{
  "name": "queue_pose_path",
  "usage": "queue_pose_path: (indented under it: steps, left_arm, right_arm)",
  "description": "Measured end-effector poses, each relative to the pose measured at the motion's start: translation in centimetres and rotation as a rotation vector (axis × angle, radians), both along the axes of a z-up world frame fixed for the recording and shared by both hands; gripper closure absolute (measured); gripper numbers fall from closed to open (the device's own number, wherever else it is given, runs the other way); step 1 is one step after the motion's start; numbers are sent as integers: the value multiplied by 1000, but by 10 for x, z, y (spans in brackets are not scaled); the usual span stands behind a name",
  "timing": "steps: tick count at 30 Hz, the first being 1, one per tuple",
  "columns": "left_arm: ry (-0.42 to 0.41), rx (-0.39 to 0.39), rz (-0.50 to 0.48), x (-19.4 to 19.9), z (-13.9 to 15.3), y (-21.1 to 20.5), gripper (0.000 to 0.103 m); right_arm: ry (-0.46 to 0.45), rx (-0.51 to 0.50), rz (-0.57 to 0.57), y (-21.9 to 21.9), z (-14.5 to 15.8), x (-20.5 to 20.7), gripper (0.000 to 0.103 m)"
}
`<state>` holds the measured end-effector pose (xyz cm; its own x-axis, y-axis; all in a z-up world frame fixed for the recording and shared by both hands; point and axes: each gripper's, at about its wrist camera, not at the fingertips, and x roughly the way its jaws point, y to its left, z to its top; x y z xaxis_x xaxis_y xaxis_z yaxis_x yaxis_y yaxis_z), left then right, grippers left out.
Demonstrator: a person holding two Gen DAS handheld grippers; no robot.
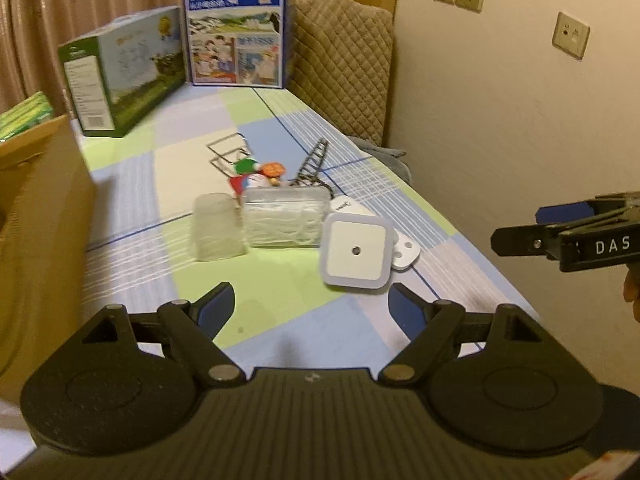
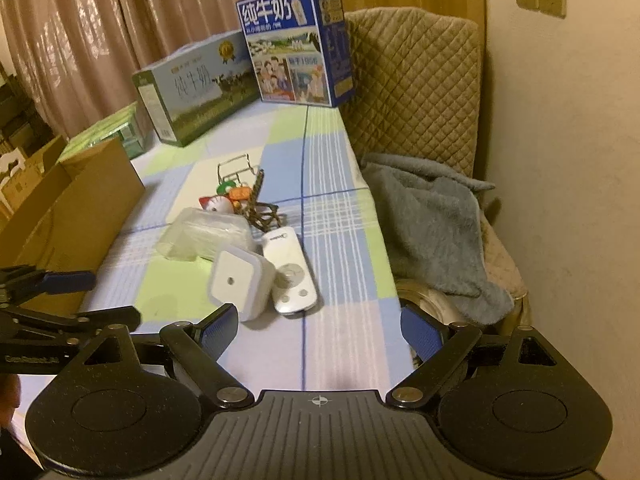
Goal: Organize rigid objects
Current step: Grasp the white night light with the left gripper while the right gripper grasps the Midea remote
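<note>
A heap of small objects lies mid-table: a white square night light [image 1: 356, 251] [image 2: 239, 279], a white remote control [image 1: 402, 254] [image 2: 291, 272], a clear plastic box [image 1: 285, 218] [image 2: 210, 236], a frosted cup [image 1: 218, 226], small colourful toys [image 1: 258, 174] [image 2: 226, 198] and dark wire racks [image 1: 312, 162] [image 2: 256, 200]. My left gripper [image 1: 312, 308] hovers open just short of the night light, nothing between its fingers. My right gripper [image 2: 318, 332] is open and empty above the table's near right part, close to the remote. Each gripper shows at the edge of the other's view.
A brown cardboard box [image 1: 36, 208] [image 2: 76, 216] stands at the table's left. Two milk cartons, green [image 1: 120, 76] [image 2: 192, 88] and blue [image 1: 236, 28] [image 2: 298, 44], stand at the far end. A quilted chair [image 2: 420, 92] with a grey blanket [image 2: 432, 224] borders the checked tablecloth [image 1: 280, 300] on the right.
</note>
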<state>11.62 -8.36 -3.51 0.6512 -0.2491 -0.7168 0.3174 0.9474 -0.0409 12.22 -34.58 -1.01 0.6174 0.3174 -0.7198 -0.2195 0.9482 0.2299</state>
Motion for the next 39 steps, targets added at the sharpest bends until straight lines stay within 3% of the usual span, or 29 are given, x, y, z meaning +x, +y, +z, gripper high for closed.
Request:
queue_pose_path:
  steps: [7, 13, 19, 23, 37, 39]
  left_arm:
    - [-38, 8, -71, 24, -32, -27, 24]
    - [-28, 21, -96, 46, -51, -44, 31]
    - [-14, 19, -103, 62, -64, -51, 31]
    - [-2, 27, -115, 65, -67, -53, 42]
    - [-20, 50, 18, 31, -47, 17, 43]
    - [-19, 38, 34, 29, -46, 24, 43]
  right_arm:
    - [26, -1, 29, -10, -26, 26, 17]
    - [32, -2, 41, -11, -43, 39, 17]
    - [49, 5, 26, -13, -54, 47, 17]
    - [58, 0, 24, -13, -58, 51, 17]
    - [55, -11, 151, 47, -67, 84, 17]
    - [58, -22, 169, 59, -71, 93, 21]
